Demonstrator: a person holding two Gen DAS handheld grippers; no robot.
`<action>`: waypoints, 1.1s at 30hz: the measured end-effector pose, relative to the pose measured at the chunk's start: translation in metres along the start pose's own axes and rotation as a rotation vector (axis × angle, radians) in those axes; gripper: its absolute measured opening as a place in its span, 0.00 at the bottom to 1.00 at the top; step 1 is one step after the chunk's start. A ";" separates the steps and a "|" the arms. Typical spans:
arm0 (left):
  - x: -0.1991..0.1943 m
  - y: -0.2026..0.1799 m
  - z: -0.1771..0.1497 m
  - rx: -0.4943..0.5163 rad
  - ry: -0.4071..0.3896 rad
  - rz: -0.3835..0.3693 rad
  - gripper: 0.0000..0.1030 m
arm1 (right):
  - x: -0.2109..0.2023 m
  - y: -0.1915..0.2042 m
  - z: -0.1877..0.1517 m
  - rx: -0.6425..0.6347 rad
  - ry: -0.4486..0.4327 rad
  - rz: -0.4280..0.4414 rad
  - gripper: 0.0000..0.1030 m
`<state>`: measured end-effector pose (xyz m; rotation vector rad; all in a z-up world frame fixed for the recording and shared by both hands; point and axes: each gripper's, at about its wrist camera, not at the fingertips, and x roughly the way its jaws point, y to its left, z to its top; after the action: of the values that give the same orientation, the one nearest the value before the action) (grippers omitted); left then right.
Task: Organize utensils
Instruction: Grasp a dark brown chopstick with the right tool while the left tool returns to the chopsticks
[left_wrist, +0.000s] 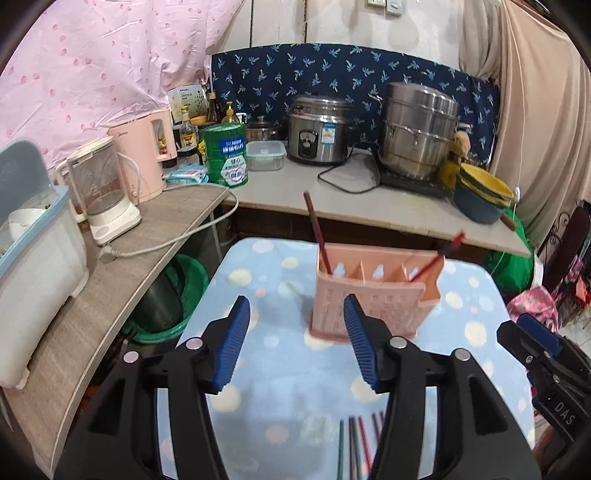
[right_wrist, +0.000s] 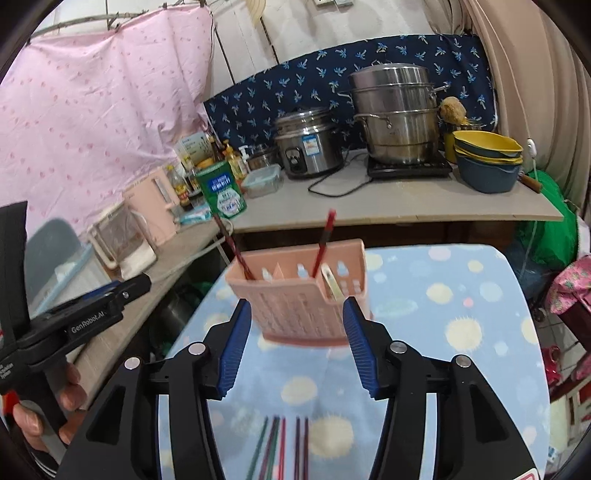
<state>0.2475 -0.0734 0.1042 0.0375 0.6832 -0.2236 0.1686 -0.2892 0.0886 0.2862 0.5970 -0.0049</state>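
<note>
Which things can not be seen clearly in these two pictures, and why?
- Chopsticks on the cloth: both views, lower ends cut off by the frame edge and hidden by gripper bodies; exact count unclear.
- Pink holder: motion blur in both views; the pale item in its right compartment cannot be identified.
- Green can: label too small to read.

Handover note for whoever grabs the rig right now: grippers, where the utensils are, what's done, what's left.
Left gripper: open, empty, hovering over the dotted blue cloth.
Right gripper: open, empty, lined up with the holder.
Pink utensil holder: upright on the cloth, with divided compartments.
Done: two red chopsticks stand in it, one at the left end, one further right. A pale flat utensil also sits in a right compartment.
Left: the loose chopsticks, red, green and dark, lie on the cloth near the grippers. Pick them up and drop them into the holder.
</note>
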 end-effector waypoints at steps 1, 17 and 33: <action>-0.004 0.001 -0.012 0.009 0.013 0.000 0.49 | -0.004 0.001 -0.009 -0.007 0.008 -0.009 0.49; -0.036 0.001 -0.168 0.095 0.171 0.004 0.49 | -0.043 -0.001 -0.172 -0.055 0.207 -0.099 0.49; -0.033 0.002 -0.241 0.078 0.304 -0.016 0.49 | -0.036 -0.010 -0.254 -0.027 0.332 -0.119 0.27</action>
<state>0.0727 -0.0395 -0.0620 0.1426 0.9776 -0.2629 -0.0027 -0.2340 -0.0948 0.2258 0.9426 -0.0653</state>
